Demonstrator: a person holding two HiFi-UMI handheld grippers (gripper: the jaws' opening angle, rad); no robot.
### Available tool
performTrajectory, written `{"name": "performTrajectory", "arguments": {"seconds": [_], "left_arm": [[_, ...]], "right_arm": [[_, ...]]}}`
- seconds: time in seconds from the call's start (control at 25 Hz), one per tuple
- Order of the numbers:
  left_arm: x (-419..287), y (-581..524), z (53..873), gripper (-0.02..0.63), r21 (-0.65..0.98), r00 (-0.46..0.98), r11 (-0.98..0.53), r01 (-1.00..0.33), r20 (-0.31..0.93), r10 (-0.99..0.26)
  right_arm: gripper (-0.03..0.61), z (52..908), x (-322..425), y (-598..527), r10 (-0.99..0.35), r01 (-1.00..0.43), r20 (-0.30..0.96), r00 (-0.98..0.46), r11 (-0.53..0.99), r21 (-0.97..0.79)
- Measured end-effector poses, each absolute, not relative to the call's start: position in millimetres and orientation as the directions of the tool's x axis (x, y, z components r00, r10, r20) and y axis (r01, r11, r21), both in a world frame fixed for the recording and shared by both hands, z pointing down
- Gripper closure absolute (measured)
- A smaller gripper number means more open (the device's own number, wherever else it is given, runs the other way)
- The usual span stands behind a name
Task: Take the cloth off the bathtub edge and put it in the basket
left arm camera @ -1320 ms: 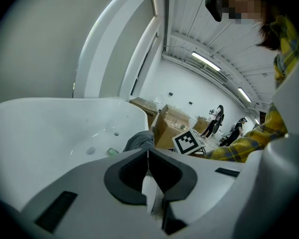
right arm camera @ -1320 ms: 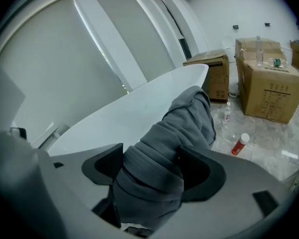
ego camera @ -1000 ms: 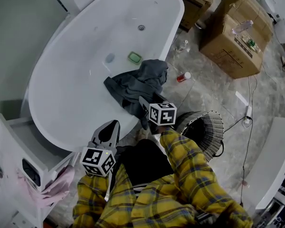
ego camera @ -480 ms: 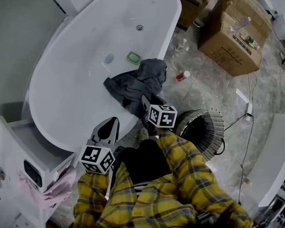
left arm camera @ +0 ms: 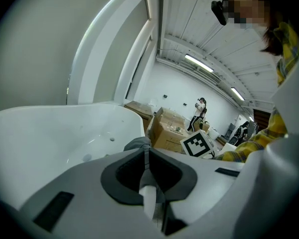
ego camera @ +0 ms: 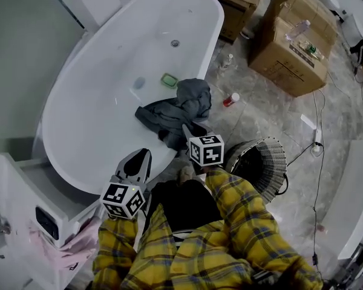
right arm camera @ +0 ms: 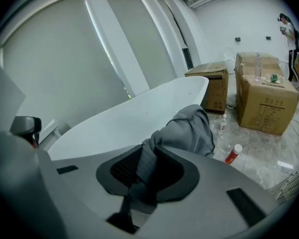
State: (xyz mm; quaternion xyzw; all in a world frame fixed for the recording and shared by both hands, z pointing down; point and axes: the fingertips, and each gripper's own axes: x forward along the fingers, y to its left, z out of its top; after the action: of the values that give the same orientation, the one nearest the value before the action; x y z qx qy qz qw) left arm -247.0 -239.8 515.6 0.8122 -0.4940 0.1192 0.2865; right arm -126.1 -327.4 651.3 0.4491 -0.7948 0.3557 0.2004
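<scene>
closest to you, past your yellow plaid sleeves (ego camera: 230, 222), your left hand-held gripper (ego camera: 145, 156) hovers just beside the near rim of the bathtub (ego camera: 103, 107), its jaws pressed together with nothing between them. just ahead and to the right, your right hand-held gripper (ego camera: 185, 130) has just been closing its jaws, and they pinch a fold of the dark grey cloth (ego camera: 172, 110); in the right gripper view that fold runs up between the pads. the rest of the cloth lies bunched over the bathtub edge, part of it inside the tub and part heaped on the rim toward the floor side. the basket (ego camera: 273, 157) stands on the floor just right of that hand-held gripper, well apart from the cloth. inside the tub, just beyond the cloth, lies a small green thing (ego camera: 169, 80). on the floor near the rim lies a red-capped bottle (ego camera: 232, 99). farthest off stand cardboard boxes (ego camera: 290, 53).
</scene>
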Motion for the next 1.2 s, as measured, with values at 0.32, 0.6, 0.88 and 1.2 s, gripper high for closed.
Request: {"name": "performTrajectory", "arguments": {"seconds": [0.32,0.6,0.88,1.2], "left_arm": [[-244,-243,501,0.592,0.347,0.548,-0.428,-0.835,0.447,-0.707],[-238,-241,488,0.588,0.380,0.611,-0.485,-0.788,0.388,-0.690],[-231,-240,467,0.480,0.386,0.681,-0.567,-0.728,0.309,-0.664],[-211,-248,458,0.387,0.358,0.752,-0.663,-0.657,0.255,-0.608]], "right_arm": [[0.480,573,-110,-330,-0.666,-0.842,0.520,-0.535,0.372,-0.390],[0.480,475,-101,-324,-0.735,-0.822,0.386,-0.557,0.425,-0.379],[0.480,383,-98,-309,-0.774,-0.809,0.272,-0.572,0.477,-0.345],[0.480,292,-84,-283,-0.785,-0.792,0.176,-0.594,0.532,-0.300]]}}
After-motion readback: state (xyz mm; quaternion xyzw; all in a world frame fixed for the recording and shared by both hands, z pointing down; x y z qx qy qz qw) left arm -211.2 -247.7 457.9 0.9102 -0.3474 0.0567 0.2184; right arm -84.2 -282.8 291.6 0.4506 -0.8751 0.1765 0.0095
